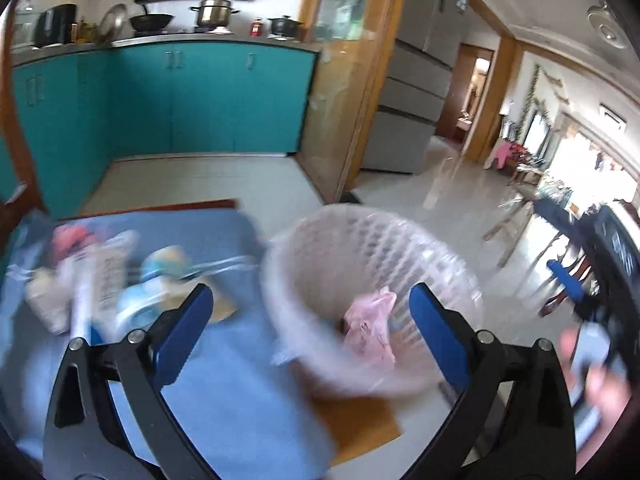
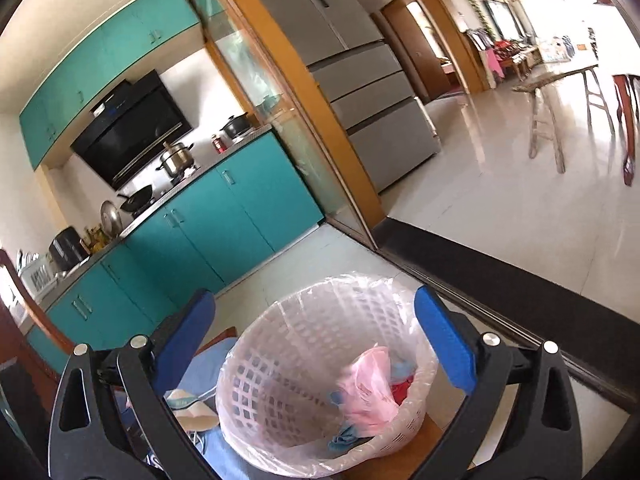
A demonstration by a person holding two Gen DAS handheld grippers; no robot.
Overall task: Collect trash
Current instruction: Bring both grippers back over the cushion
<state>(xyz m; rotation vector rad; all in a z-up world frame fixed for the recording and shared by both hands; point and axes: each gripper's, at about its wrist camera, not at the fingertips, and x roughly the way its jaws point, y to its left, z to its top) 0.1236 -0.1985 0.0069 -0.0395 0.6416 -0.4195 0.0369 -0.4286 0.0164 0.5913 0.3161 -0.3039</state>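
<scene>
A white lattice basket [image 1: 360, 248] lined with a clear plastic bag stands at the table's right end. A pink wrapper [image 1: 372, 328] lies inside it. My left gripper [image 1: 310, 300] is open over the basket's near rim, nothing between its fingers. Blurred trash [image 1: 92, 276] lies in a heap on the blue cloth [image 1: 224, 384] to the left. In the right wrist view my right gripper [image 2: 316, 304] stands open above the basket [image 2: 276, 364], empty. The pink wrapper [image 2: 368, 392] rests there with blue and red scraps. A paper bowl [image 2: 188, 408] lies left of the basket.
Teal kitchen cabinets [image 1: 192, 96] with pots on the counter run behind the table. A wood-framed glass door [image 2: 280, 92] and a grey fridge [image 2: 360, 80] stand to the right. A wooden bench [image 2: 560, 92] stands on the pale tiled floor [image 2: 500, 208]. A hand [image 1: 592, 364] shows at the left view's right edge.
</scene>
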